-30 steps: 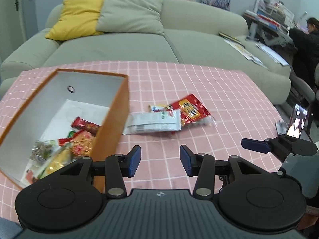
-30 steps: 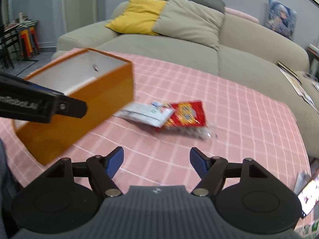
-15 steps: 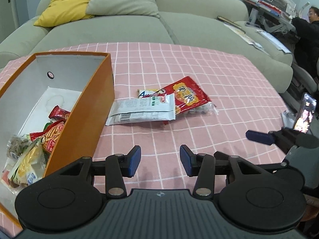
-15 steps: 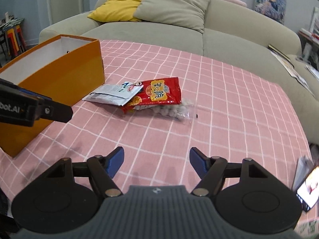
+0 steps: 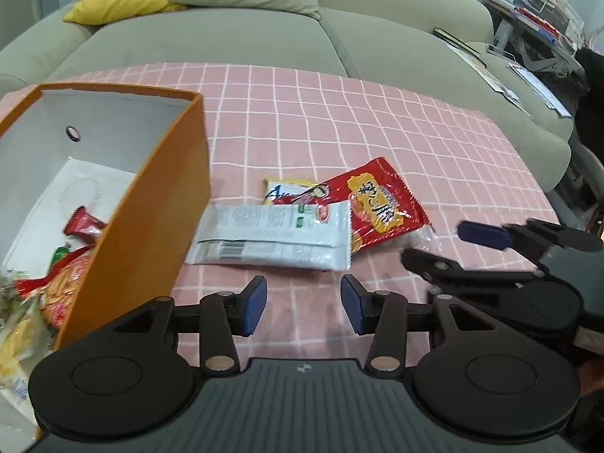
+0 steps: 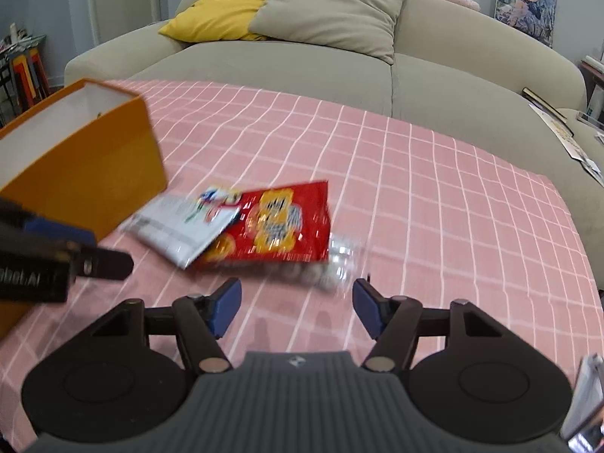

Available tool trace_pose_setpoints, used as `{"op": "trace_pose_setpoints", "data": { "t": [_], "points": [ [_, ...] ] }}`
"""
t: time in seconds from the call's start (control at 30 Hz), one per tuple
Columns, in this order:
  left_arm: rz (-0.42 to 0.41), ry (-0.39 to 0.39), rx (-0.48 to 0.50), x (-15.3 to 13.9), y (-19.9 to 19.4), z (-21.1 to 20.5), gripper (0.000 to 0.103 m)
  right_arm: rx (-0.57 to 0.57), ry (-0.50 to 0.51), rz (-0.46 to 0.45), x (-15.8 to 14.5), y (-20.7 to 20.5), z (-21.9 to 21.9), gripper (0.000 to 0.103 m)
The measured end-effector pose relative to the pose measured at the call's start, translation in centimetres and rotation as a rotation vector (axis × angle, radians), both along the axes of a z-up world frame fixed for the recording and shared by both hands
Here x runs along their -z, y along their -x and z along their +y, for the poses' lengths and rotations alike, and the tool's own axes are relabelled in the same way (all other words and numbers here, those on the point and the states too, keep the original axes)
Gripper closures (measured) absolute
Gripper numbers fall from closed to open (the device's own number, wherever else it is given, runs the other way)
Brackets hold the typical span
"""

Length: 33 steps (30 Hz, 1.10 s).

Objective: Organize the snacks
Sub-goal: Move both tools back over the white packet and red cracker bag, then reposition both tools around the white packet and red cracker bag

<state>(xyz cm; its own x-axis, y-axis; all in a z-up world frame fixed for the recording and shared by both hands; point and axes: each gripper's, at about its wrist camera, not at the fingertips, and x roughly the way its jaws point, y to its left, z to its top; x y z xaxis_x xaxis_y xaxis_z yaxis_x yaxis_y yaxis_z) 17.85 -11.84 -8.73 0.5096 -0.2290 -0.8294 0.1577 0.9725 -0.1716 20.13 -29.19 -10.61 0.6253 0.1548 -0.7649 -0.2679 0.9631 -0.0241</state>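
1. Left wrist view: the left gripper (image 5: 303,305) hovers over the pink checked tablecloth (image 5: 377,143) with its blue-padded jaws partly apart and nothing between them, just short of the flat white foil snack packet (image 5: 275,236).
2. That white packet lies beside the orange open-topped cardboard box (image 5: 158,219), overlapping a glossy red crinkled snack bag (image 5: 381,204) and a small yellow-edged packet (image 5: 287,188) tucked behind both.
3. Several wrappers already lie inside the box, so the three loose packets look like what is left to sort.
4. Right wrist view: the right gripper (image 6: 298,307) is empty too; its jaws have just been closing, yet a wide gap remains, and they sit just before a clear plastic bag (image 6: 339,256) peeking out from under the red one.
5. Handling, as a judgement: all these packets should be light, soft and slippery, and the puffed red bag likely holds brittle contents.
6. A sealed edge or corner seems the safest hold, pinched gently; for the white packet, its near long edge is the most open to reach.
7. Lifting one may drag its overlapping neighbour along.
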Motion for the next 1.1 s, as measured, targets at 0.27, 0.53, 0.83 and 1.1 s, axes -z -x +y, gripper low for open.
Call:
{"op": "trace_pose_setpoints", "data": {
  "t": [0.27,0.53,0.83,1.1],
  "points": [
    [0.104,0.144,-0.081,1.6,-2.7,-0.1,0.041,-0.029,-0.029,0.04,1.7,-3.1,-0.4,0.059],
    [0.198,0.214,-0.174,4.2,-4.1,0.3,0.041,-0.058,-0.04,0.058,1.9,-3.1,-0.5,0.083],
    [0.222,0.276,-0.174,4.6,-3.8,0.8,0.072,0.024,-0.144,0.061,0.5,-4.0,-2.3,0.068],
    [0.266,0.237,-0.154,3.6,-1.9,1.4,0.079,0.104,-0.233,0.11,1.8,-5.4,-2.0,0.042]
  ]
}}
